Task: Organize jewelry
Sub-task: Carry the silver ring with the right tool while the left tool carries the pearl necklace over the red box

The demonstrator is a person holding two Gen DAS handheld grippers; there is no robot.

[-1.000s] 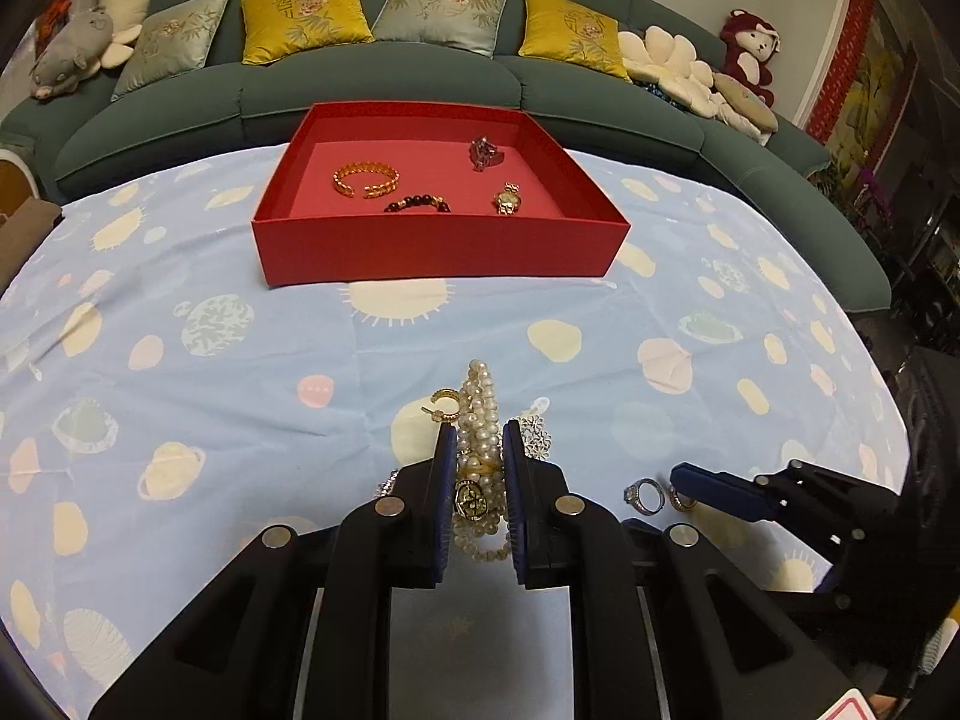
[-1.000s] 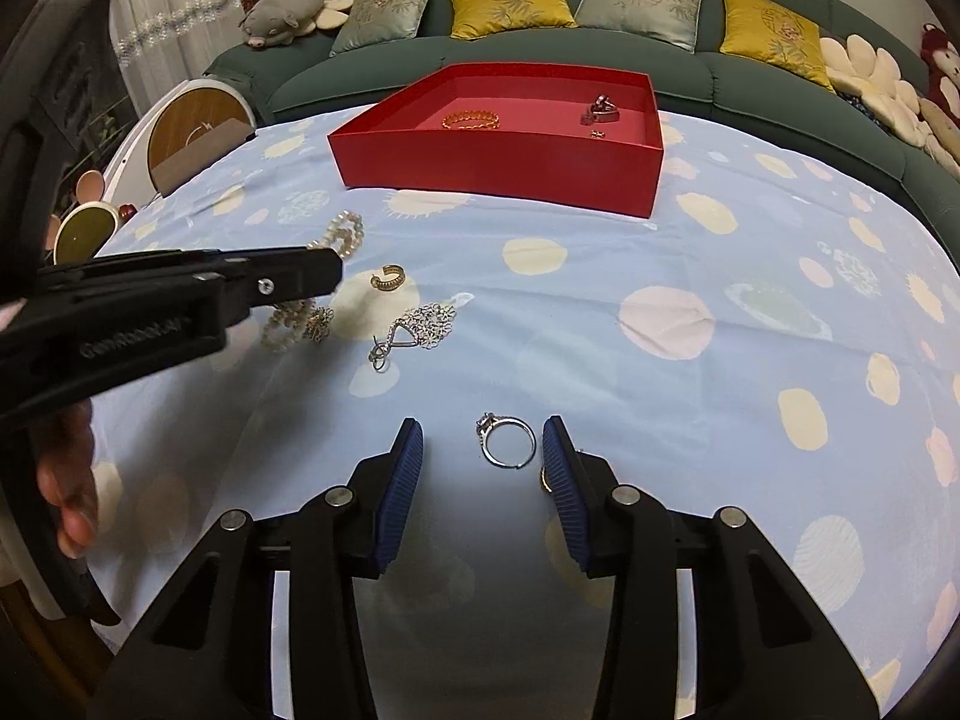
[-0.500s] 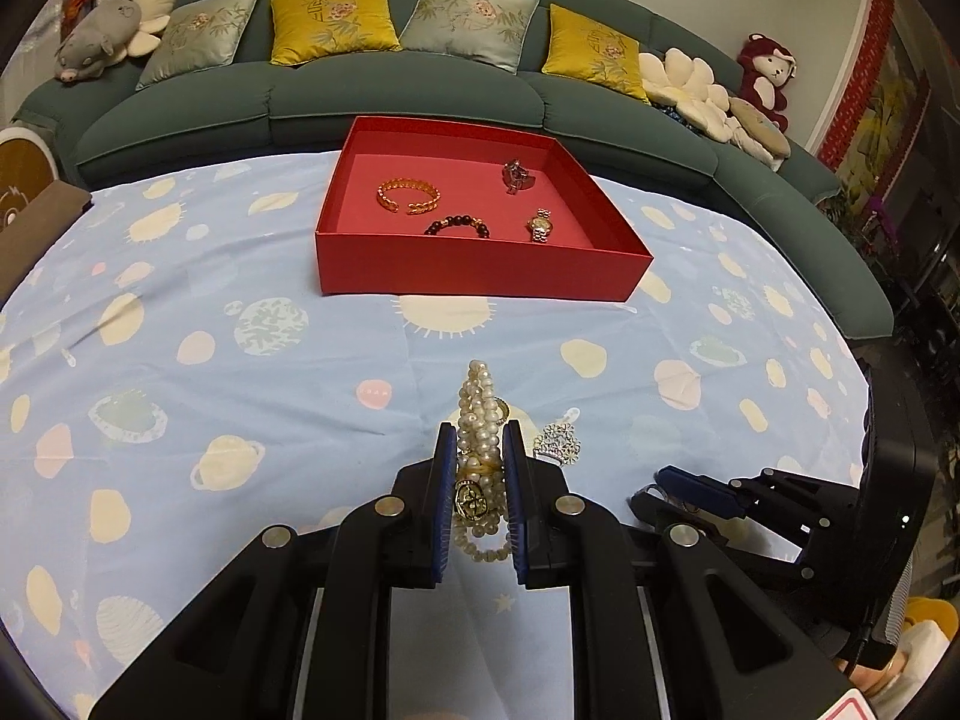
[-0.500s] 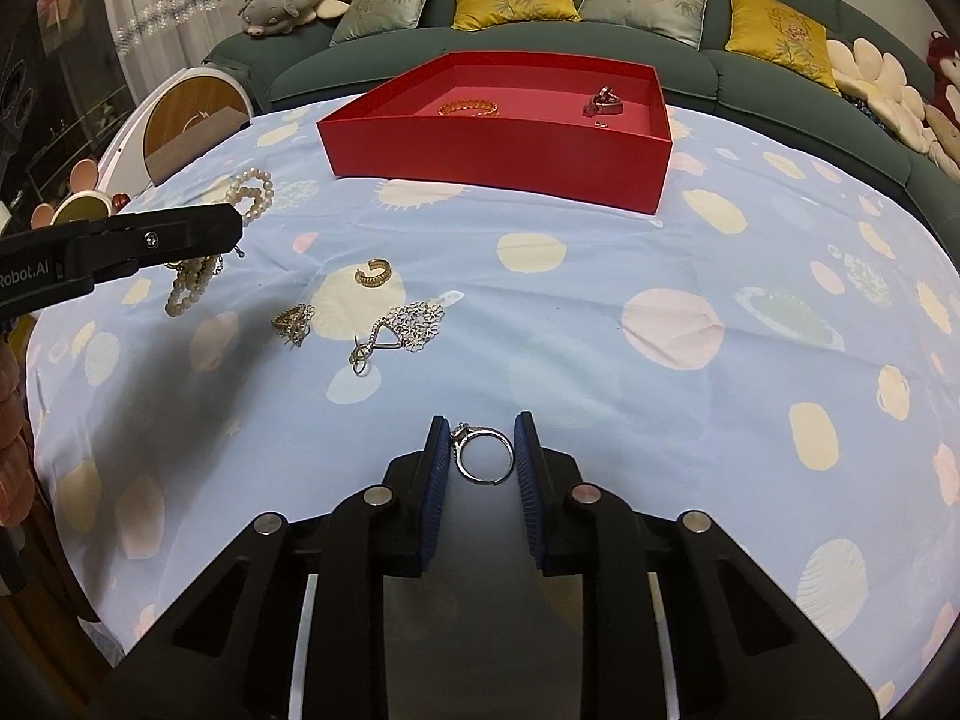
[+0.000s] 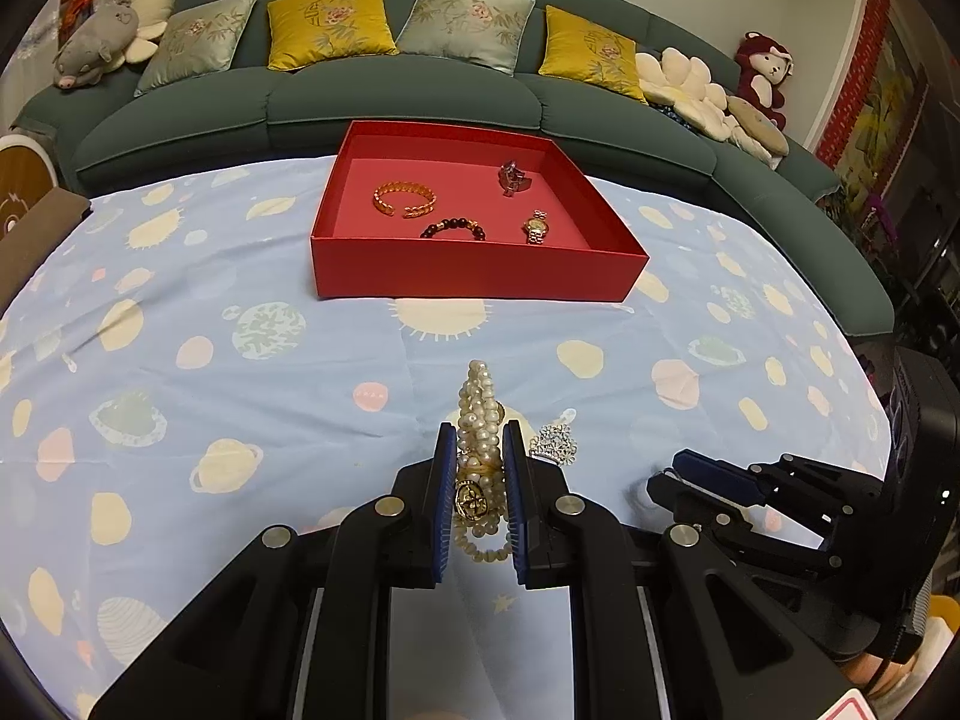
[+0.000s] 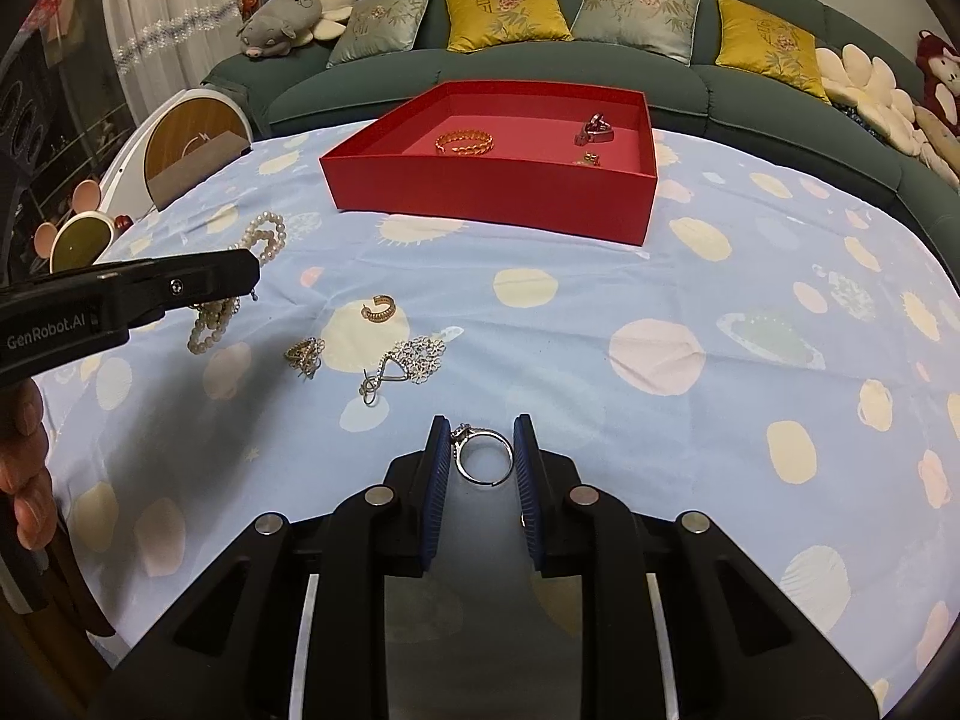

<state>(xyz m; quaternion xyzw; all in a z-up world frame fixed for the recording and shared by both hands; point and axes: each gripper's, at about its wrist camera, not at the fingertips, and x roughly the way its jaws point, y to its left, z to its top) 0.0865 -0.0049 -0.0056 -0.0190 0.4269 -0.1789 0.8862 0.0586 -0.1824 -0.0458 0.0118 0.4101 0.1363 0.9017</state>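
One red box stands on the blue spotted tablecloth, in front of a green sofa with four cushions. Four pieces lie in the box, apart from one another: one gold bangle, one dark bead bracelet, one gold watch and one dark red ring.

The left gripper holds one pearl bracelet with a gold charm, its jaws narrow and pressed on the strands; in the right wrist view the pearls hang above the cloth.

The right gripper holds one silver ring set with a stone, its jaws narrow and touching the band on both sides.

Three loose pieces lie on the cloth between the two grippers and the box: one gold ear cuff, one small gold ring and one silver necklace with a flower pattern and a looped pendant.
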